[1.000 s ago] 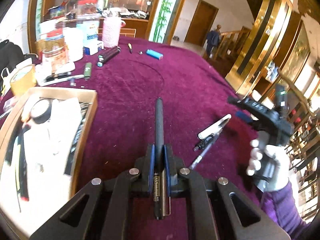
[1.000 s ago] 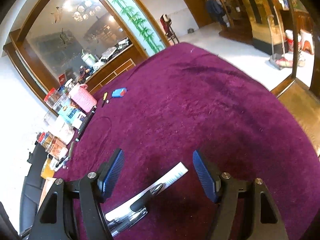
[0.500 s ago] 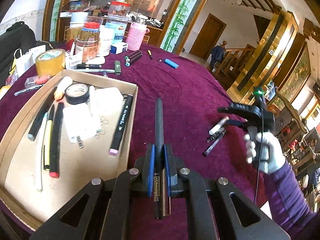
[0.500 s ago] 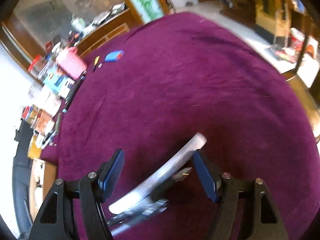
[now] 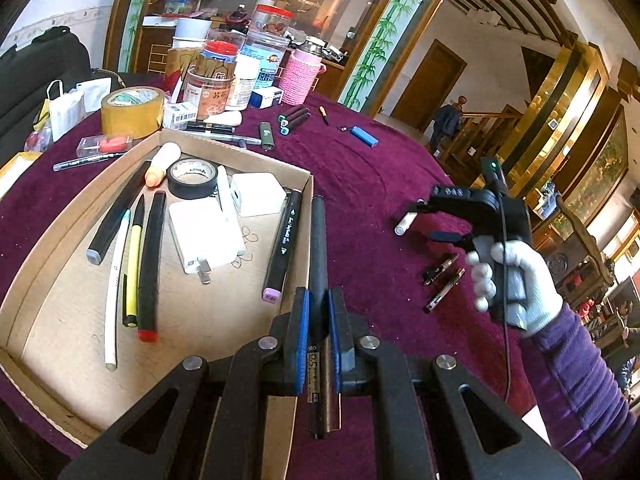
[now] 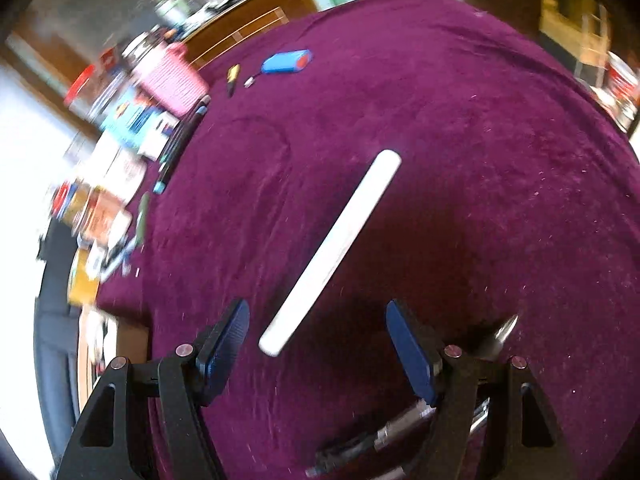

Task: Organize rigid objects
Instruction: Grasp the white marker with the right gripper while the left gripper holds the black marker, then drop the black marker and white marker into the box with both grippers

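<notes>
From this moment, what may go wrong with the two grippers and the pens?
1. The left gripper holds the black pen directly above the cardboard box's right wall; released here, it may fall outside onto the cloth.
2. The right gripper is open around the white pen, which lies diagonally between the fingers, so closing may twist or push it away.

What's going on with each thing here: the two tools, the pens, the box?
Left tool: shut on black pen.
Black pen: clamped, held above the box's right wall.
Right tool: open, holding nothing.
White pen: lying on the cloth, partly between the open fingers, untouched.
Box: open-topped, holding markers, tape, chargers.
</notes>
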{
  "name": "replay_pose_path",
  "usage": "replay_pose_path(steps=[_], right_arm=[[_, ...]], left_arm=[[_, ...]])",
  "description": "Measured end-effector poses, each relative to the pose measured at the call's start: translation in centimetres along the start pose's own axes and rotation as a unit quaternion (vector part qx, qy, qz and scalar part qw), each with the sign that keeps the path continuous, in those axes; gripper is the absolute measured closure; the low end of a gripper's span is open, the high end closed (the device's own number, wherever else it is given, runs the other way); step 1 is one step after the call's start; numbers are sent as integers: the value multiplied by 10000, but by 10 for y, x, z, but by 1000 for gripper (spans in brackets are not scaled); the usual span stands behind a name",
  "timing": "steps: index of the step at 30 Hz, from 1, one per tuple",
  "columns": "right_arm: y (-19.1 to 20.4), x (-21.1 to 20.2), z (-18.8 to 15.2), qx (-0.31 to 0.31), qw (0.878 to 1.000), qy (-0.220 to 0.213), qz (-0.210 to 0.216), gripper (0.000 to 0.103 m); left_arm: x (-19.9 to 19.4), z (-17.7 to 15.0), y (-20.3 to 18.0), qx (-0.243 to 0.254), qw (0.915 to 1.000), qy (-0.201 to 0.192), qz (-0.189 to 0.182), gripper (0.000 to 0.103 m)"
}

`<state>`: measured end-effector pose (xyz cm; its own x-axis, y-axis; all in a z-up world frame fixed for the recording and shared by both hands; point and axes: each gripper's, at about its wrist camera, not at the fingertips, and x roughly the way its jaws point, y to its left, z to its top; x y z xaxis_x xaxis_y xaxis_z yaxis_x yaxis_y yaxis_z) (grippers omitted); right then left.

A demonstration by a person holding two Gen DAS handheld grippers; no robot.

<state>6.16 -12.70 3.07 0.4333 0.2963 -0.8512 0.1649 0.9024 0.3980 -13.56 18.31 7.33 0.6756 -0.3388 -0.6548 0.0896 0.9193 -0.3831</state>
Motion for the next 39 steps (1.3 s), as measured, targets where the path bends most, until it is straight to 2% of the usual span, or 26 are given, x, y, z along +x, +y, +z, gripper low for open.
replay_pose_path(steps=[4,7,8,9,10,11,12,14,18,23,30,35,37,39], right_arm=[[11,7,20,96,9990,-173,-394,27],[25,25,24,-93,9968,77,-788,29],[31,27,23,-205,9951,-14,-965,36],[37,30,20,-340,9922,-62,-1201,38],[40,31,17,-446,9897,-127,-1355,49],[41,31,16,-518,9870,-178,-1510,68],[40,29,14,-557,9853,-242,-1597,76],[26,23,14,-444,9895,-302,-1343,88],[0,4,9,-47,9986,-242,-470,88],[14,-18,-15,-115,9992,-196,343,88],[72,-41,-64,-692,9857,147,1529,87],[113,-45,-98,-1101,9723,459,2011,87],[129,-44,-117,-1267,9668,639,2126,87],[141,-40,-132,-1401,9625,822,2173,87]], left_arm=[[-3,-1,1,9,10000,-25,-29,94],[-5,0,7,-40,10000,-57,0,94],[-7,0,10,-65,10000,-71,12,94],[-9,1,15,-107,9999,-95,46,94],[-11,2,20,-145,9998,-109,89,94],[-12,2,24,-192,9996,-124,135,94],[-14,3,30,-247,9994,-139,173,94],[-16,4,41,-344,9990,-150,244,94],[-19,4,64,-560,9974,-120,427,94],[-22,1,86,-793,9945,-55,689,94],[-14,-5,86,-795,9928,160,881,94],[-2,-8,82,-728,9918,395,972,94],[-1,-8,80,-689,9912,373,1066,93],[-2,-7,77,-628,9908,334,1150,88]])
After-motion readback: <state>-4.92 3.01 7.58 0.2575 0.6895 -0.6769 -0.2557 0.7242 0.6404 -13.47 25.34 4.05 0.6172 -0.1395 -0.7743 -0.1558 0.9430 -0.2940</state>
